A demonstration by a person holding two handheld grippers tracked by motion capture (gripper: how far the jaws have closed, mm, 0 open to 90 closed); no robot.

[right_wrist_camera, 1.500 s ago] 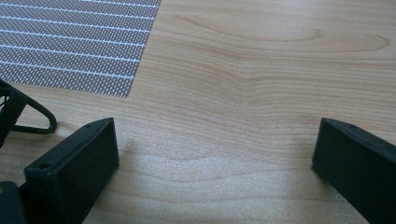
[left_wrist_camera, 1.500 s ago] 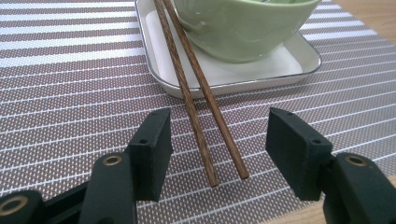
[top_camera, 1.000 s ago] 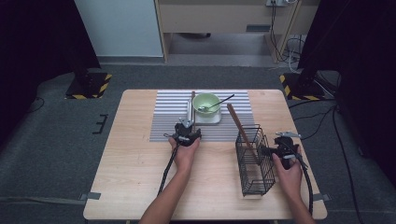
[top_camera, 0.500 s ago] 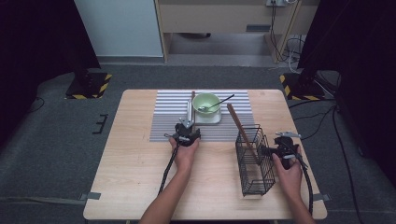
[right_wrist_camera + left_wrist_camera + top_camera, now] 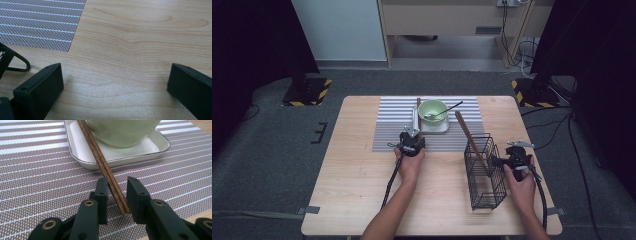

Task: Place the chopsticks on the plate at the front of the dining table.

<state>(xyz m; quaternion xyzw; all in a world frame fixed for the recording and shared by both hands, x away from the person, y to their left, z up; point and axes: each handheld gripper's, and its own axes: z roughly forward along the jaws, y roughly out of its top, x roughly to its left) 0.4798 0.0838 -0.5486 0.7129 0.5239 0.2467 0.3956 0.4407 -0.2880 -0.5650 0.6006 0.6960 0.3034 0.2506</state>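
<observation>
A pair of brown wooden chopsticks (image 5: 105, 165) leans with its far end on the white tray (image 5: 140, 157) and its near end on the striped placemat (image 5: 37, 182). My left gripper (image 5: 117, 182) straddles that near end. Its jaws have just been closing; the left pad is against the sticks and a slit remains at the right pad. In the high view the left gripper (image 5: 412, 135) sits just in front of the tray (image 5: 434, 128) that carries the green bowl (image 5: 433, 110). My right gripper (image 5: 116, 72) is wide open over bare wood, beside the wire basket (image 5: 484, 172).
A spoon (image 5: 446, 110) rests in the bowl. A brown stick (image 5: 466, 131) stands tilted in the black basket, whose wire foot (image 5: 17, 63) is at the left of the right gripper view. The placemat (image 5: 392, 130) covers the table's far middle.
</observation>
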